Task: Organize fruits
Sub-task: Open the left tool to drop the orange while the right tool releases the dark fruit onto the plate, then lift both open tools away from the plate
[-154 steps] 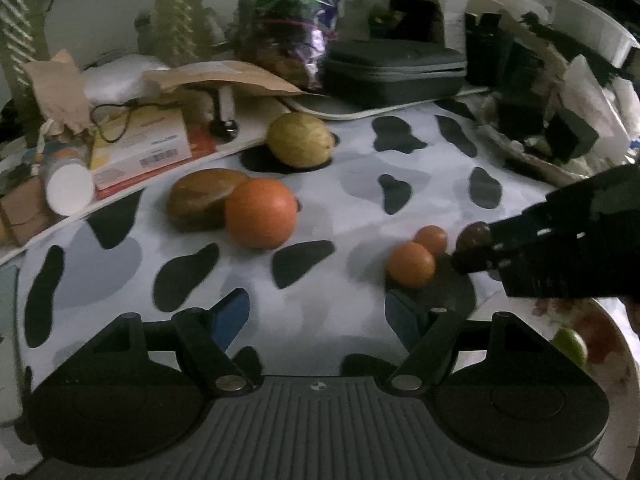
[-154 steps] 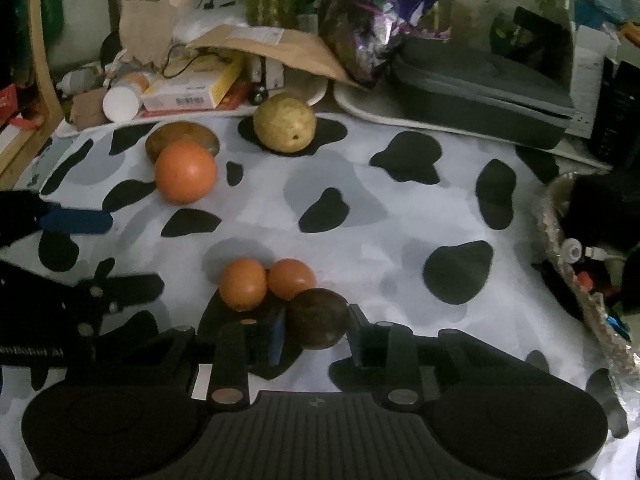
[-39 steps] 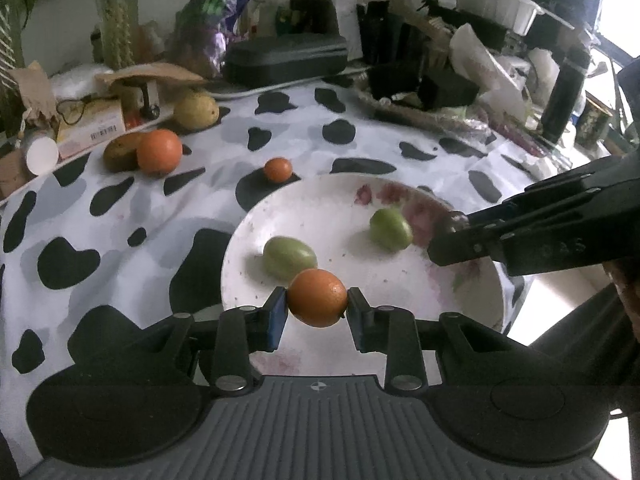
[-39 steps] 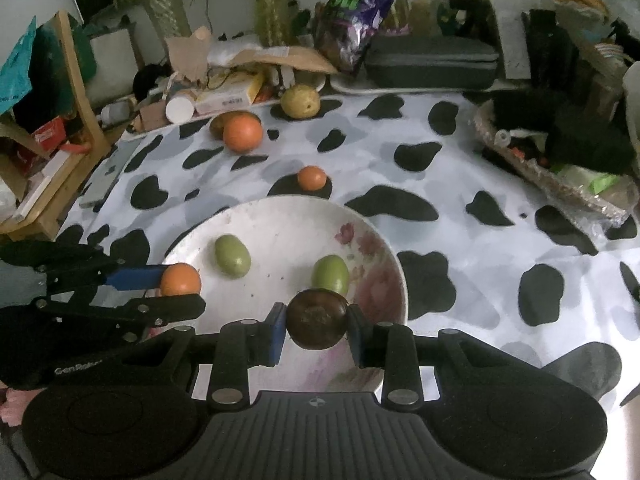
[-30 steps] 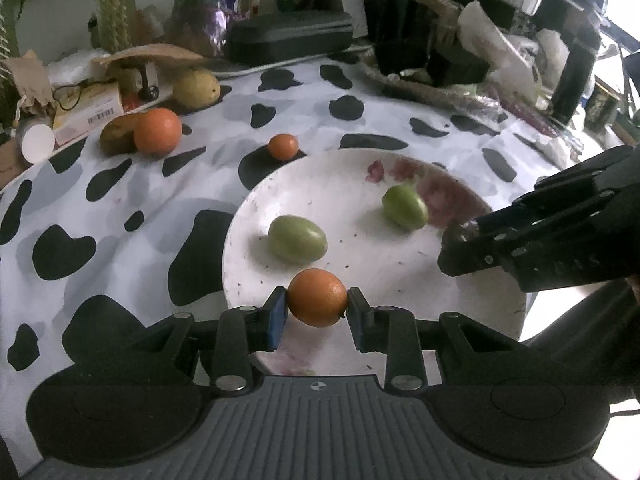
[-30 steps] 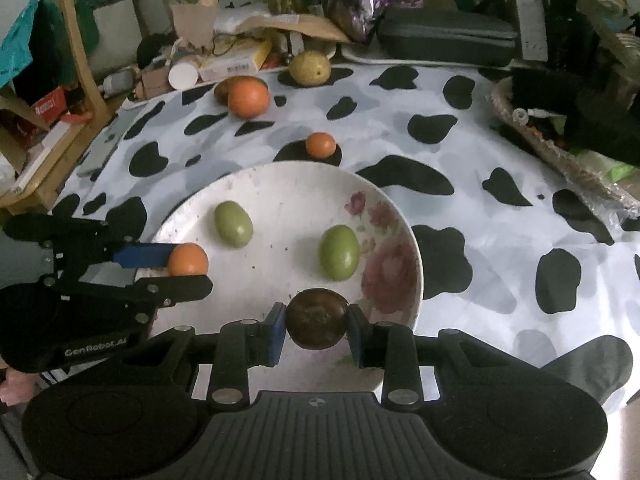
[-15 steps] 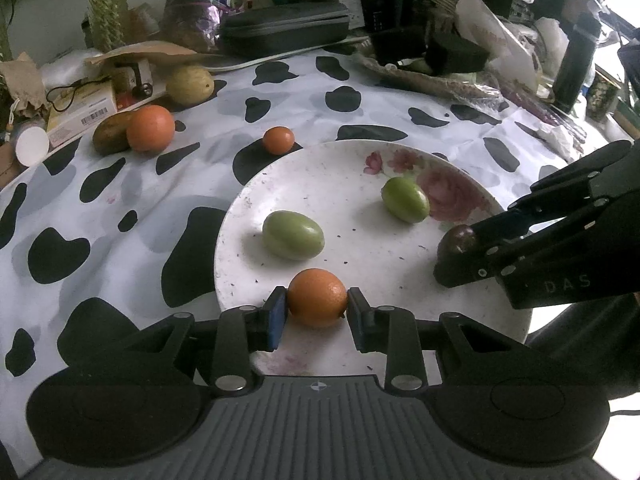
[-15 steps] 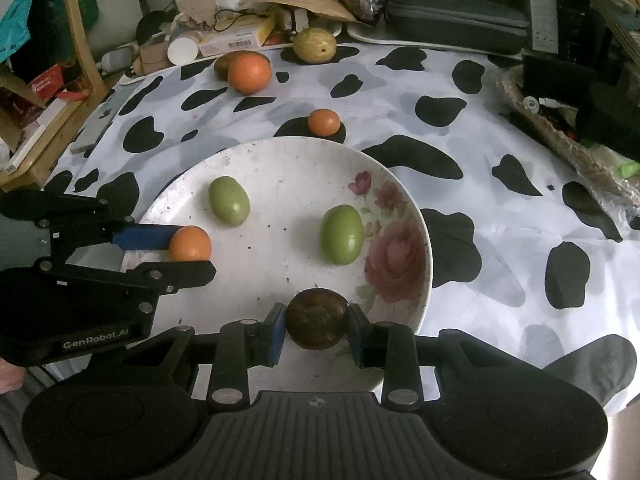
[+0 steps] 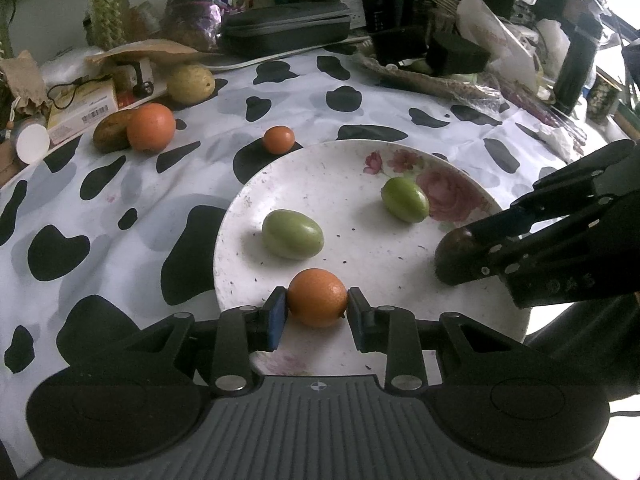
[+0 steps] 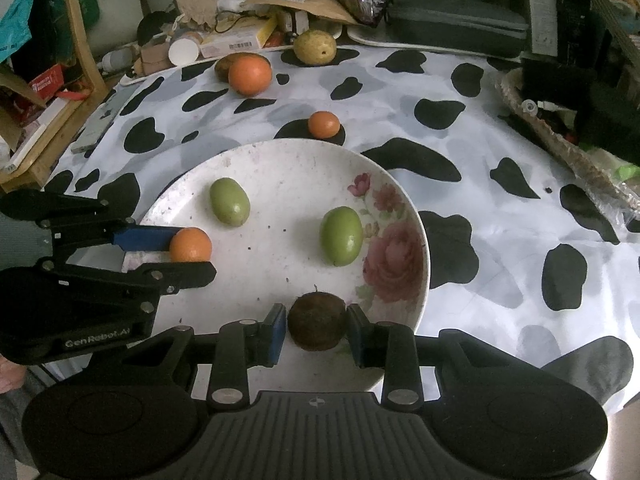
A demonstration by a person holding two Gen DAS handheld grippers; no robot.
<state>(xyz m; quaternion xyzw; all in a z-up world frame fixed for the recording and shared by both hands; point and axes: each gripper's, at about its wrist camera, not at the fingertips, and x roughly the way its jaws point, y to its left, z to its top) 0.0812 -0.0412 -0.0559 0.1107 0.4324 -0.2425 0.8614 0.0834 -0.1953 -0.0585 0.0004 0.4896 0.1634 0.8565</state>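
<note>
Left gripper (image 9: 317, 314): jaws closed on a small orange (image 9: 317, 297), held low over the near edge of the floral plate (image 9: 344, 168). Right gripper (image 10: 316, 332): jaws closed on a dark brown round fruit (image 10: 317, 327) over the plate's near rim. Two green fruits (image 9: 292, 233) lie on the plate. Another small orange (image 9: 279, 139) sits on the cow-print tablecloth (image 9: 120, 208) just beyond it.

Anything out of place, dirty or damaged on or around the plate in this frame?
Mostly orderly. The floral plate is peppered with dark specks and has a pinkish smear at its near-left rim. One small orange fruit sits on the cloth just beyond the plate. No spills or damage visible.
</note>
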